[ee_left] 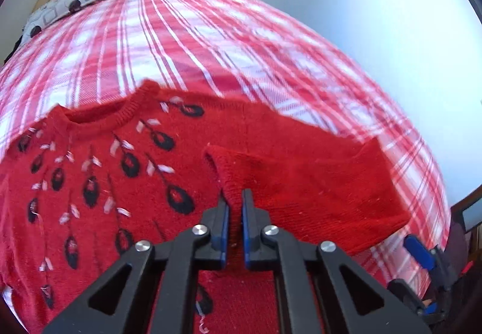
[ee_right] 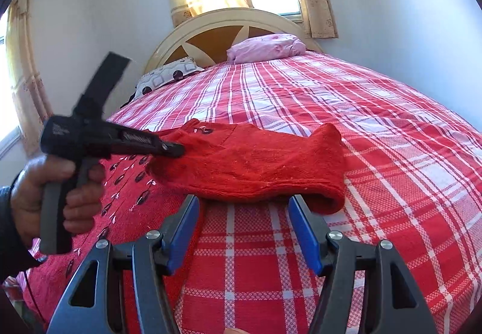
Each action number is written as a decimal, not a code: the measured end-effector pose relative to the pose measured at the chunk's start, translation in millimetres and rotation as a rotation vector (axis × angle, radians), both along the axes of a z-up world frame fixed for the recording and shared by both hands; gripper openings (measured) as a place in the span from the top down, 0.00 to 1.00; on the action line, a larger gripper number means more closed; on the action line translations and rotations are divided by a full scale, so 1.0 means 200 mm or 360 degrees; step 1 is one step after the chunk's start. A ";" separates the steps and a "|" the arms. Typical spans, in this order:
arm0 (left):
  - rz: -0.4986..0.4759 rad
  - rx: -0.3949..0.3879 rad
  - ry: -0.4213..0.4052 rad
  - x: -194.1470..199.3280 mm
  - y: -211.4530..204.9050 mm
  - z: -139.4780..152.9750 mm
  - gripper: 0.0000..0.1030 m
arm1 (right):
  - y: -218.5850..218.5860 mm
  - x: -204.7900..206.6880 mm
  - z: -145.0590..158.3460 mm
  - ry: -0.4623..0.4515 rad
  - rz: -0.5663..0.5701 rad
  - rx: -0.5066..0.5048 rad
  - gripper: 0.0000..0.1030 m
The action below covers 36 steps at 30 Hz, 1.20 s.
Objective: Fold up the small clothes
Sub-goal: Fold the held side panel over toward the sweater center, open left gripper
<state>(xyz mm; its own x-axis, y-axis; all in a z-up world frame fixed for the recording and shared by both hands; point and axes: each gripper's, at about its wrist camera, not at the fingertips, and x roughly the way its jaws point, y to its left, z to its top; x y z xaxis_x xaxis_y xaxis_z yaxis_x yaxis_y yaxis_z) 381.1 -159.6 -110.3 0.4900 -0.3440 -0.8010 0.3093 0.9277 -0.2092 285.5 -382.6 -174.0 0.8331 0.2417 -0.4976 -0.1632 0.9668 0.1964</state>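
Red-and-white plaid bedspread (ee_right: 346,129) covers a bed with a cream headboard (ee_right: 223,23) at 12 o'clock and a pink pillow (ee_right: 265,48) beside it. On the spread lies a red sweater (ee_left: 99,159) with black embroidered ovals, spreading toward 9 o'clock. Its sleeve (ee_left: 301,180) is folded over toward 3 o'clock. The left gripper (ee_left: 235,207) has its 2 blue-padded fingers pinched tight on the sleeve cuff. The right gripper (ee_right: 244,228) hangs spread wide, holding nothing, just short of the sleeve.
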 end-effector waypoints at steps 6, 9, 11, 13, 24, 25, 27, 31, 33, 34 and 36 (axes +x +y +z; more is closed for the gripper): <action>0.0115 -0.0072 -0.0146 0.02 0.19 0.23 0.93 | 0.00 0.00 -0.01 -0.0001 0.0010 -0.0010 0.39; 0.0175 -0.0072 -0.0198 0.03 0.31 0.30 0.93 | 0.01 -0.01 0.00 -0.0004 0.0019 -0.0011 0.39; 0.0219 -0.0058 -0.0227 0.03 0.40 0.32 0.93 | 0.01 -0.01 0.00 -0.0001 0.0027 -0.0011 0.39; 0.0269 -0.0040 -0.0232 0.02 0.49 0.31 0.93 | 0.02 -0.01 -0.01 0.0012 0.0039 -0.0014 0.39; 0.0500 -0.0031 -0.0184 -0.04 0.93 0.21 0.93 | 0.04 -0.01 -0.02 0.0023 0.0049 -0.0033 0.39; 0.0513 -0.0030 -0.0181 -0.05 0.95 0.21 0.93 | 0.04 -0.01 -0.02 0.0024 0.0046 -0.0033 0.39; 0.0536 -0.0032 -0.0167 -0.06 0.99 0.18 0.93 | 0.04 -0.01 -0.02 0.0021 0.0043 -0.0032 0.39; 0.0571 -0.0028 -0.0150 -0.09 1.07 0.15 0.93 | 0.04 -0.01 -0.02 0.0019 0.0044 -0.0034 0.39; 0.0584 -0.0034 -0.0138 -0.11 1.10 0.13 0.93 | 0.04 -0.01 -0.02 0.0020 0.0044 -0.0036 0.39; 0.0593 -0.0033 -0.0129 -0.12 1.12 0.11 0.93 | 0.04 -0.01 -0.02 0.0018 0.0045 -0.0035 0.39; 0.0607 -0.0034 -0.0109 -0.13 1.14 0.08 0.93 | 0.04 -0.01 -0.02 0.0018 0.0045 -0.0038 0.39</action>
